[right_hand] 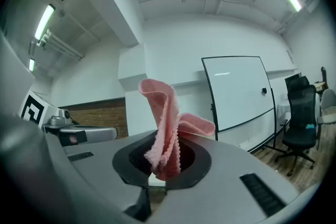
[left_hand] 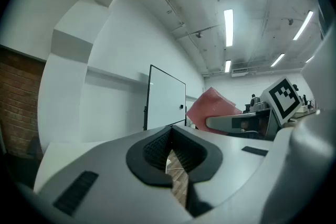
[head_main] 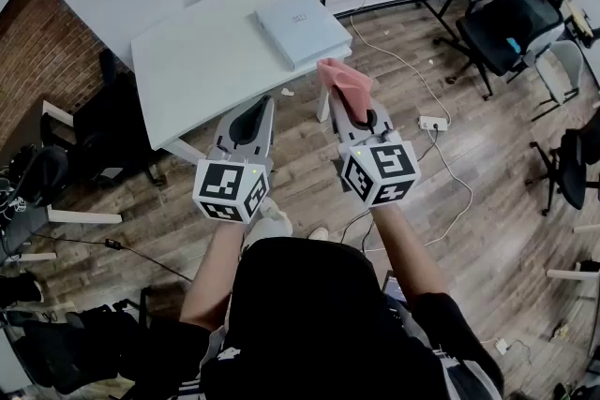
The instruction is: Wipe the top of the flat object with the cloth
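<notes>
Step in hand: approach. The wipe hasn't started.

Your left tongs (head_main: 263, 105) are clenched on nothing, held level in the air short of the desk (head_main: 202, 61). The flat box (head_main: 302, 25) lies at the desk's right end, by the corner nearest you, with nothing touching it. Your right tongs (head_main: 339, 100) are clamped on the pink cloth (head_main: 341, 76), also level, short of that corner. Cloth and box are apart.

Next move, my read: carry the right tongs forward over the box and tip them down so the cloth meets the top first. The cloth sticks up out of the tongs in a bunched fold, so a shallow angle risks scraping the tips on the lid. The box looks light and may slide, so your left tongs could pin its near edge.

Box: pale grey-blue, thin, rectangular, with a flat top, a small mark near the middle and nothing on it. Cloth: soft weave, zigzag-cut edge, folded over itself.
</notes>
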A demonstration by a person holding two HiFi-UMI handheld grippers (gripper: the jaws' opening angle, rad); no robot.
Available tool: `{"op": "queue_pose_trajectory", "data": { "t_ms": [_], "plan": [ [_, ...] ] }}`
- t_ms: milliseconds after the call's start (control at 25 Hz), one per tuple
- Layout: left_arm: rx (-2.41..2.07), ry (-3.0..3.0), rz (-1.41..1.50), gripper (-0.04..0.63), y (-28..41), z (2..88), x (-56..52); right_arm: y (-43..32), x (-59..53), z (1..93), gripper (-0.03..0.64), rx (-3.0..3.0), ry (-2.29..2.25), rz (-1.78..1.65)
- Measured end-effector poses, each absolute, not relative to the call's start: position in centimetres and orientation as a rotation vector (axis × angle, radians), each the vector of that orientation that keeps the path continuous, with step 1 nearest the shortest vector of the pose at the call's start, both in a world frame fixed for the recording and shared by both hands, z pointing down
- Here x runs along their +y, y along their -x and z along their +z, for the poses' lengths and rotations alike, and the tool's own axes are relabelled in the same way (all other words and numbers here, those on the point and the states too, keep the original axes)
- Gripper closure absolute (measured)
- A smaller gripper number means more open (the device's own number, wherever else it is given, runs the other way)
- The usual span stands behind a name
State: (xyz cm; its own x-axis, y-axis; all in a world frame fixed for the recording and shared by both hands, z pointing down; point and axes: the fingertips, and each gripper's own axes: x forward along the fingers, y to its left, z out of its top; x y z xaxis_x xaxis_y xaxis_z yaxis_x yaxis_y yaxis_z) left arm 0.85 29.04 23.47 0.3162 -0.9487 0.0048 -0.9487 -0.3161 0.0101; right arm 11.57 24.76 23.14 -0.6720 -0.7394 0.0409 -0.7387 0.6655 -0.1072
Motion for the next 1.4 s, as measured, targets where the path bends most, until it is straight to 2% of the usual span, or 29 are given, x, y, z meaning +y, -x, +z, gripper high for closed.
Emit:
{"op": "queue_pose_trajectory", "data": {
  "t_ms": [880,1400],
  "plan": [
    [-1.778,-2.569,0.007,0.584,-4.6,23.7,28.7,-14.8,25.6,23.8,0.571,2.898,1.278,-0.171],
    [-1.749,-2.562,-0.008,0.584,-4.0,24.6,22.6,-13.9,20.0,25.3,0.571,2.941,1.271,-0.195]
  ]
}}
